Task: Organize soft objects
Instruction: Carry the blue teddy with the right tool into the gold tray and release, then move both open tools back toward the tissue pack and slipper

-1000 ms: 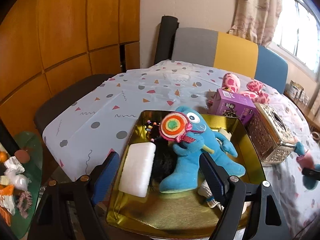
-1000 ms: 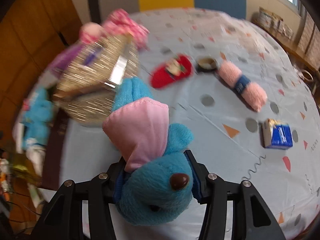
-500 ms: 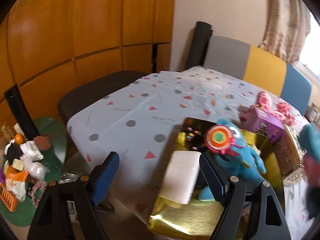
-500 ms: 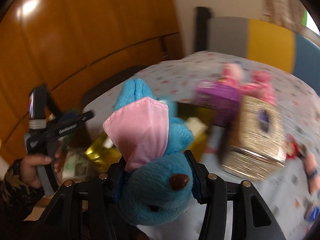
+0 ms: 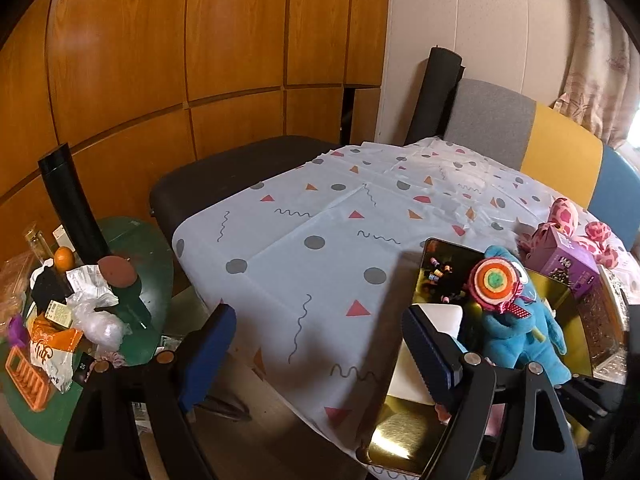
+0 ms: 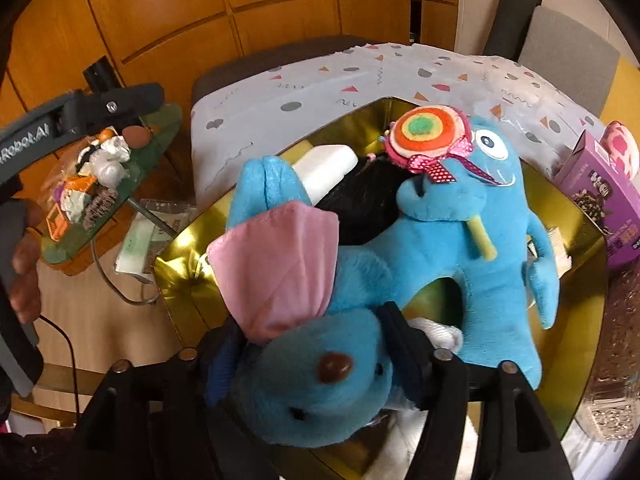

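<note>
My right gripper [image 6: 310,318] hovers over the gold tray [image 6: 560,216], jaws opening. Between them sits the head of a blue plush with a pink ear [image 6: 312,392]; the pads look to be coming off it. A blue monster plush with a lollipop [image 6: 460,232] lies in the tray beside a white block [image 6: 328,168] and something black. My left gripper [image 5: 318,312] is open and empty over the patterned tablecloth, left of the tray [image 5: 408,440]. The monster plush [image 5: 516,332] shows at its right finger.
A purple box [image 5: 568,264] and a pink spotted plush [image 5: 564,216] lie behind the tray. A glittery gold box [image 6: 616,360] stands to its right. A cluttered green side table [image 5: 132,312] and a black seat [image 5: 224,184] are to the left, off the table's edge.
My right gripper swung across the table with the blue plush to above the tray, and its jaws have widened. My left gripper shifted left, away from the tray.
</note>
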Demonstrator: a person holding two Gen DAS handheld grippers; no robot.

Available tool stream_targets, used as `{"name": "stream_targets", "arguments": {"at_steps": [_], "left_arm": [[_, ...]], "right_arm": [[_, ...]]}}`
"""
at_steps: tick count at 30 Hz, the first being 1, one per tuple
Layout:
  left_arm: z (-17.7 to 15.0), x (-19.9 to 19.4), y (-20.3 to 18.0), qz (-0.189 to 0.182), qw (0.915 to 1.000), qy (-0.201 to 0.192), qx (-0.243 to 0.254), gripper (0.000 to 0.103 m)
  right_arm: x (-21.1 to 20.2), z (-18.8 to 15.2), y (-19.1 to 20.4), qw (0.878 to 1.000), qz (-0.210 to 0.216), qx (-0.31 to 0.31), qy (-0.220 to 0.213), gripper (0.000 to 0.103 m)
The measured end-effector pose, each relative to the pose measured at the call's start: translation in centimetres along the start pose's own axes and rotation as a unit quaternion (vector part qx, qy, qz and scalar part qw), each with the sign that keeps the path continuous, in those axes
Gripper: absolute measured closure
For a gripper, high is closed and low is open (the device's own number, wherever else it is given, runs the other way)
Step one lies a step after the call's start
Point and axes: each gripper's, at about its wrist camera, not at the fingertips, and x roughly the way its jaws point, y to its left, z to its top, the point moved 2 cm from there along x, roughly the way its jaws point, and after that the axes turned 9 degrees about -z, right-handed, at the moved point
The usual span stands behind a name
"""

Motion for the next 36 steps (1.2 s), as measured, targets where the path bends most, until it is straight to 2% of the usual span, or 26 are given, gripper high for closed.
{"name": "stream_targets", "arguments": {"at_steps": [3, 9, 20, 29, 36], "left_arm": [[-0.1, 0.2, 0.1, 0.001, 1.0, 0.002, -0.002, 0.017], [-0.1, -0.1, -1.1, -0.01, 0.9999, -0.002, 0.012, 0.017], [-0.4, -1.7, -5.4, -0.035, 0.9966, -0.018, 0.073, 0.017], [-1.2, -2.6, -9.1, -0.06, 0.9911, -0.018, 0.117, 0.017], [-2.0, -3.0, -12.3, -0.081, 0.9842, -0.016, 0.157, 0.017]], "right_arm": [[-0.9, -0.2, -0.2, 1.0, 0.011, 0.015, -0.007, 0.03], [-3.4, -0.9, -1.3, 0.999, 0.0, 0.046, -0.023, 0.029], [-8.4, -3.2, -5.1, 0.991, -0.05, 0.099, -0.074, 0.029], [-12.1, -5.9, -9.3, 0.98, -0.089, 0.147, -0.102, 0.029], [-15.0, -9.1, -14.5, 0.963, -0.136, 0.203, -0.112, 0.029]]}}
